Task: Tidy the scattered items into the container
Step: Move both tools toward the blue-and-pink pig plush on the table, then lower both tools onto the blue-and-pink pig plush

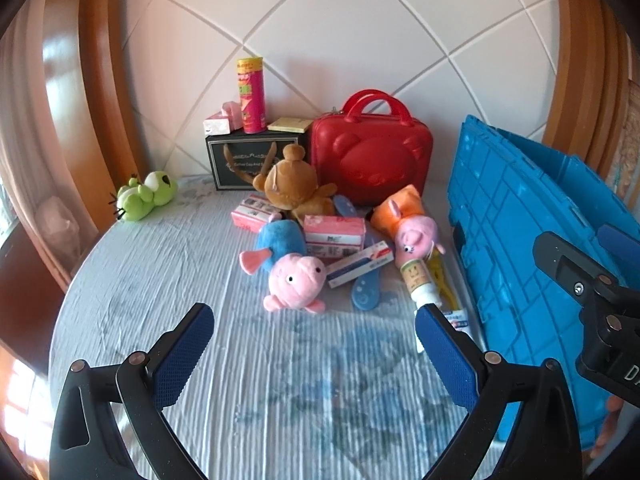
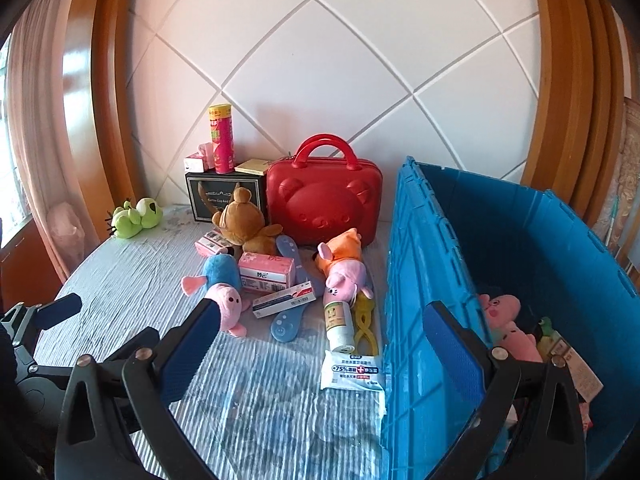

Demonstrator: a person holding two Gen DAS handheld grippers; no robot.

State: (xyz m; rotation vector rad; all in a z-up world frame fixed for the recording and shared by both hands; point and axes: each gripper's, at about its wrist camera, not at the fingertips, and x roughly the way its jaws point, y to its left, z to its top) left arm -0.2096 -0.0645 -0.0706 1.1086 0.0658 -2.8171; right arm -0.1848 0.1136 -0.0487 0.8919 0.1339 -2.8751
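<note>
A blue crate stands at the right of the bed; it also shows in the right wrist view, holding a pink plush and other items. Scattered beside it lie a blue-dressed pig plush, an orange-dressed pig plush, a brown bear, pink tissue packs, a flat box, a bottle and a wipes pack. My left gripper is open and empty before the pig. My right gripper is open and empty over the crate's near wall.
A red bear case, a black box bearing a snack tube and small packs stand at the back wall. A green frog plush lies far left. Blue insoles and a yellow clip lie among the items.
</note>
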